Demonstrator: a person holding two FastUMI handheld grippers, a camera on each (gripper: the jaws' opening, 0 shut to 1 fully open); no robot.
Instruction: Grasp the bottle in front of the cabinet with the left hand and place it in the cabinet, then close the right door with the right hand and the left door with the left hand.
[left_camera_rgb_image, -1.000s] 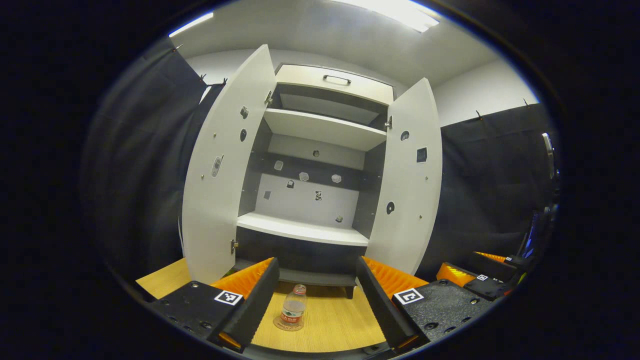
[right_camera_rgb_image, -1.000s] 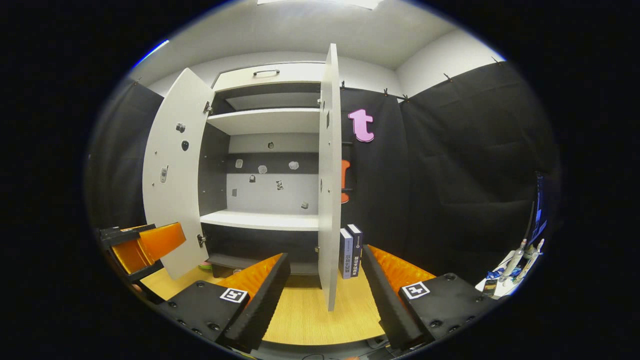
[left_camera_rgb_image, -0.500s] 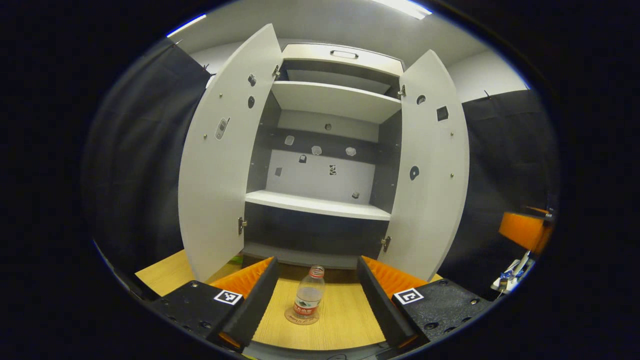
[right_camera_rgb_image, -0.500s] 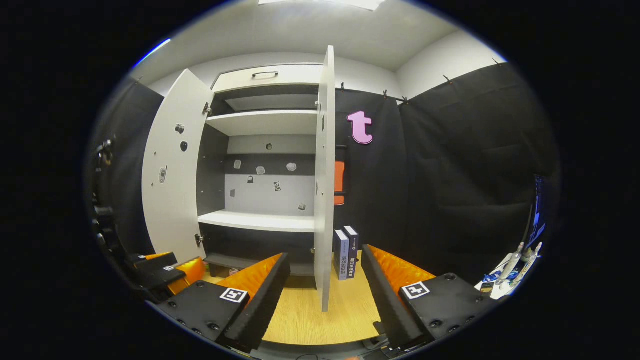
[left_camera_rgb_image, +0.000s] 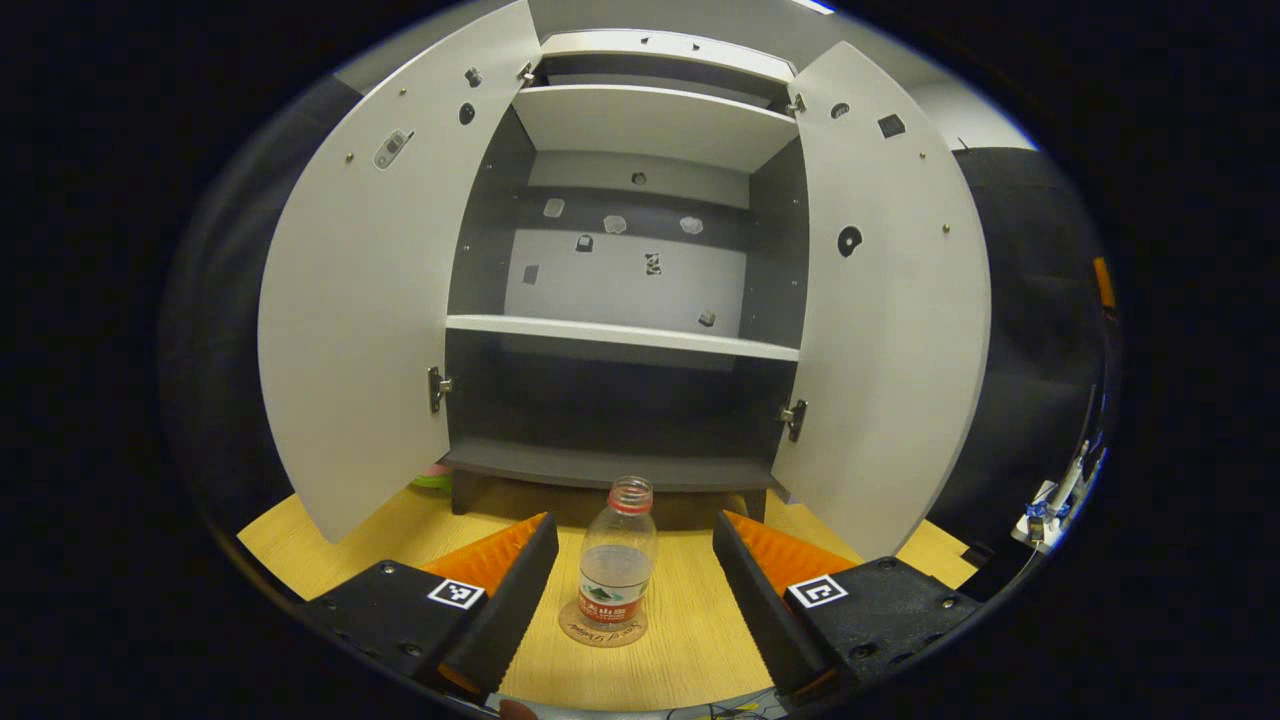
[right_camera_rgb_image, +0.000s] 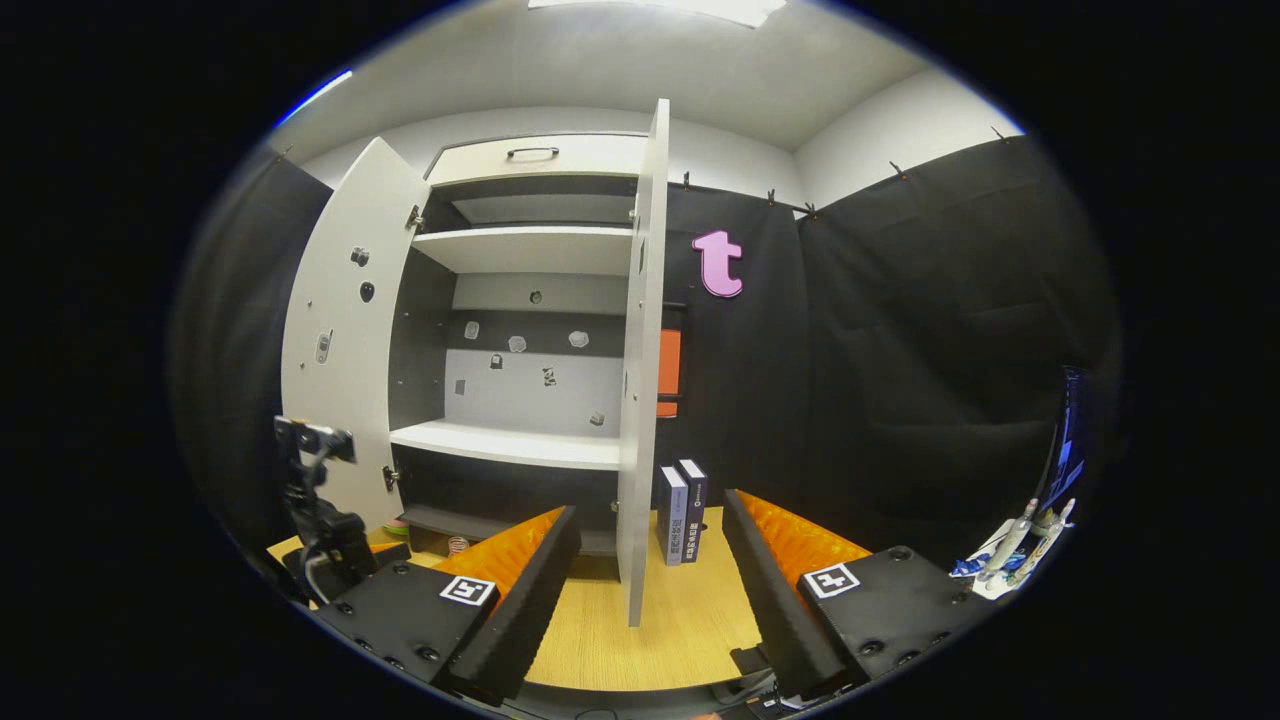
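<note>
Bottle stands upright on the wooden table just in front of the cabinet, between the left gripper's spread fingers, not touched. Both cabinet doors hang open: left door, right door. Right gripper also spread wide, holding nothing, facing the right door's edge; two books stand just right of the cabinet.

right gripper low over the wooden table, fingers spread wide with nothing between; ahead, cabinet with both doors open, right door edge-on, left door swung wide; two books upright just beyond the right door; left gripper at lower left.
</note>
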